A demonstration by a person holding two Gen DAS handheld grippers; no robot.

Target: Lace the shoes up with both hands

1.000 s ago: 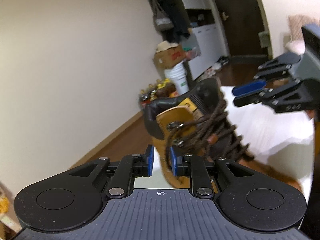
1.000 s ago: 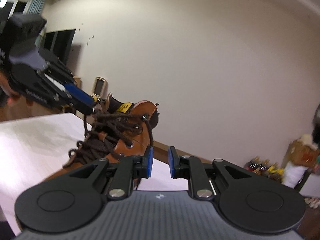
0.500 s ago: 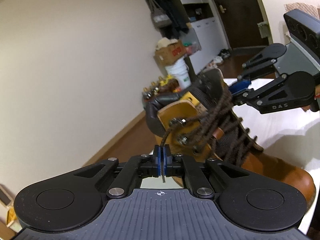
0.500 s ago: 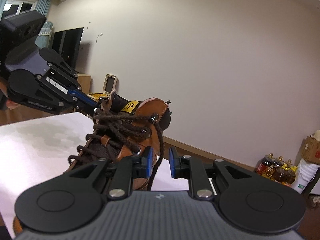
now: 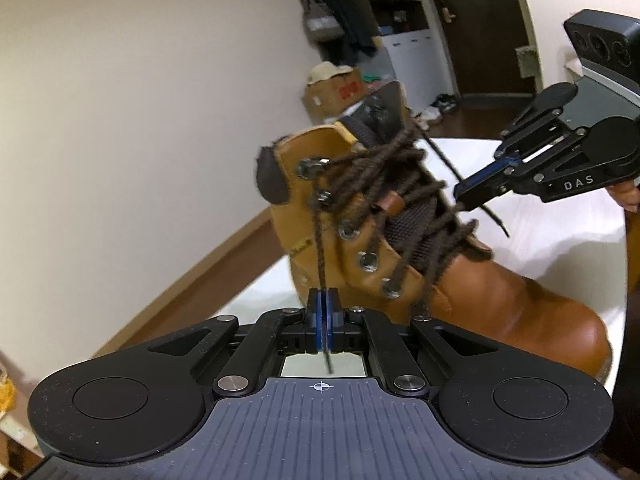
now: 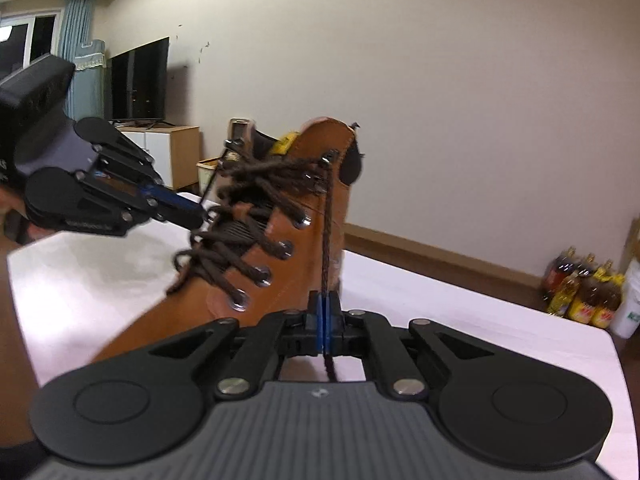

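On the white table (image 6: pixel 460 312), near its edge, stands a tan boot (image 5: pixel 500 300). Each gripper, left (image 5: pixel 322 322) and right (image 6: pixel 325 322), has fingers pinching one lace end. Next, likely crossing both ends to tie.

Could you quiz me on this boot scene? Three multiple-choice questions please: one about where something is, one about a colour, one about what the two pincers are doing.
1. Where does the boot stand?
A. on a white table
B. on the wooden floor
C. inside a cardboard box

2. What colour is the lace?
A. white
B. dark brown
C. red

3. How are the left gripper and the right gripper?
A. both wide open
B. one open, one shut
C. each shut on a lace end

Answers: 1 A, white surface spreads under the sole. 2 B, the braided cord is dark brown. 3 C, blue pads pinch a strand in each wrist view.
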